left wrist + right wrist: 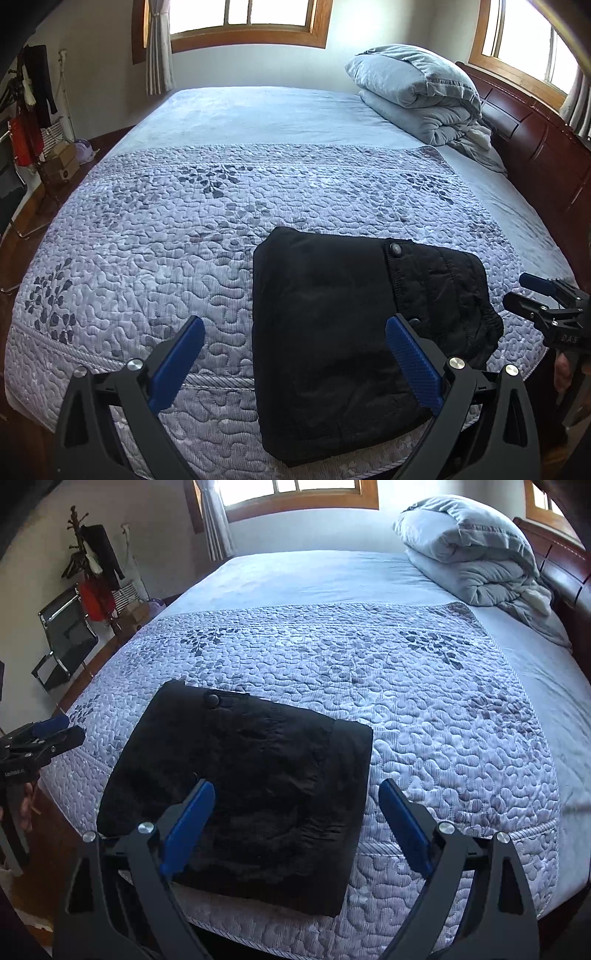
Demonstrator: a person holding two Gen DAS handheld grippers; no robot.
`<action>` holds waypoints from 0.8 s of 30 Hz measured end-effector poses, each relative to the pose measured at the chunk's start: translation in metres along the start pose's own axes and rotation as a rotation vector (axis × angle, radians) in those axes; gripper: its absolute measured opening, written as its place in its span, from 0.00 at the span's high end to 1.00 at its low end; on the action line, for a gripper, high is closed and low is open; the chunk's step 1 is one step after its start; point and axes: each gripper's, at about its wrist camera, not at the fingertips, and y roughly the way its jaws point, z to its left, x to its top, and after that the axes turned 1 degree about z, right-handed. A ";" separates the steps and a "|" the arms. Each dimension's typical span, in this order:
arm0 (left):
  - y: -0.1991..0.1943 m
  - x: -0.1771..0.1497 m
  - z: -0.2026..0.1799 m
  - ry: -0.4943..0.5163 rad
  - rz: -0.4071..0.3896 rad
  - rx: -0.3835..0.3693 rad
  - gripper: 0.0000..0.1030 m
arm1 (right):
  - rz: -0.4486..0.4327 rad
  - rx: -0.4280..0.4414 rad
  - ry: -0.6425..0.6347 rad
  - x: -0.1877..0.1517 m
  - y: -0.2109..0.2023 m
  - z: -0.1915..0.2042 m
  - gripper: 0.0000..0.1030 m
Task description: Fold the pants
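The fold appears complete, or very nearly so. The black pants (354,332) lie as one compact rectangular bundle on the quilted bedspread (166,229), close to the near edge of the bed, and nothing hangs loose over the side.

On the left, the left gripper (295,354) hovers above the bundle's left side with its jaws spread wide and nothing between the pads; neither finger presses the cloth.

In the middle, the bundle itself: several layers stacked, edges fairly square, a round button showing near the far edge. The left portion is smooth; the right portion is ribbed and puckered, likely the waistband, and its near right corner bulges out slightly from the rectangle. That corner is the only untidy point I would note.

On the right, the right gripper (297,818) also stands over the bundle, jaws wide, holding nothing.

Judgement: what is left, at most, is a smoothing of the bulging corner.

Further back, a folded duvet (417,92) sits by the headboard, well apart.
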 end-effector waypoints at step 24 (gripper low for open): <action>0.103 -0.024 0.058 -0.187 0.323 -0.439 0.04 | 0.137 0.165 0.257 -0.020 0.063 -0.061 0.12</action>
